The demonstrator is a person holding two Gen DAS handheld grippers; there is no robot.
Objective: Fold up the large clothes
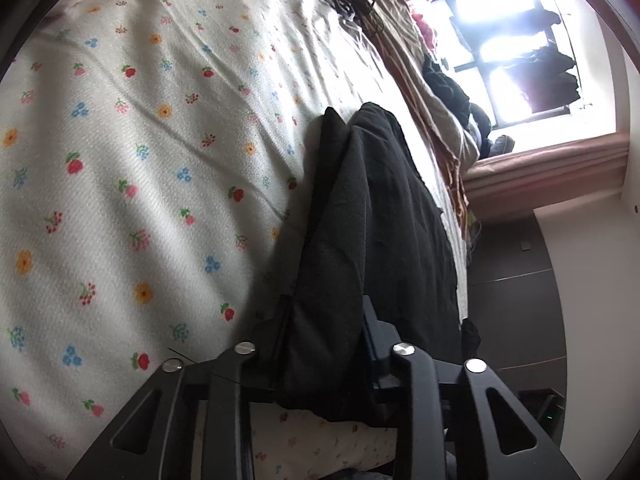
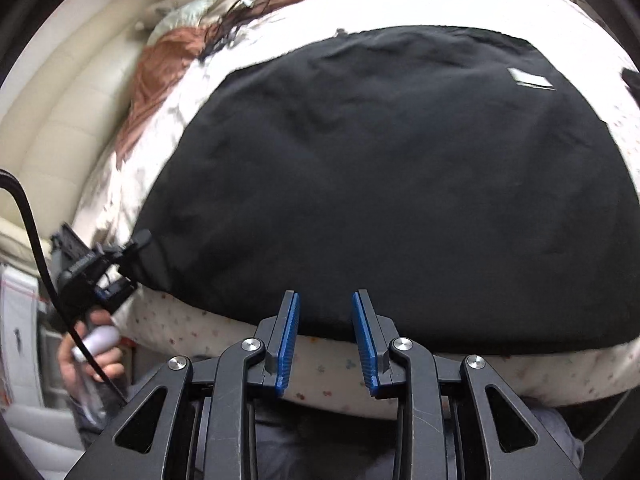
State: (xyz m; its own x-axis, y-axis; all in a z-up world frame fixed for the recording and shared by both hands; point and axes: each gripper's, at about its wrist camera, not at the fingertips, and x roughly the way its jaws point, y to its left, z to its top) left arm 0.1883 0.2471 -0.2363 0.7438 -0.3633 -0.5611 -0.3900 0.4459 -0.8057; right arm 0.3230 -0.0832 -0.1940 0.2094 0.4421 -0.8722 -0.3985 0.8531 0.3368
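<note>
Bed (image 1: 132,152): covered by a cream sheet printed with small red, blue and orange flowers; fills most of the left wrist view, tilted hard in frame. In the right wrist view the same sheet (image 2: 328,372) shows along the near mattress edge.

Garment (image 2: 380,184): black, large, spread flat on the bed near its front edge, surface mildly rumpled. A small white tag (image 2: 532,79) sits on its far right part. In the left wrist view the garment (image 1: 372,208) is seen edge-on, one corner drawn up into a ridge.

Blanket (image 2: 160,64): brown and cream striped, bunched along the far side of the bed, well apart from the garment. Window (image 1: 516,60): bright, with dark clothes hanging in front of it.

Left gripper (image 1: 326,320): jaws clamped on the garment's corner; cloth fills the gap between the fingers and hides the pads. From the right wrist view the left gripper (image 2: 132,248) is at the garment's left edge, person's hand (image 2: 94,354) on its handle, black cable (image 2: 32,236) trailing off it.

Right gripper (image 2: 325,312): jaws apart, blue pads (image 2: 289,344) showing, nothing between them. Tips sit at the garment's near edge; contact cannot be told.
</note>
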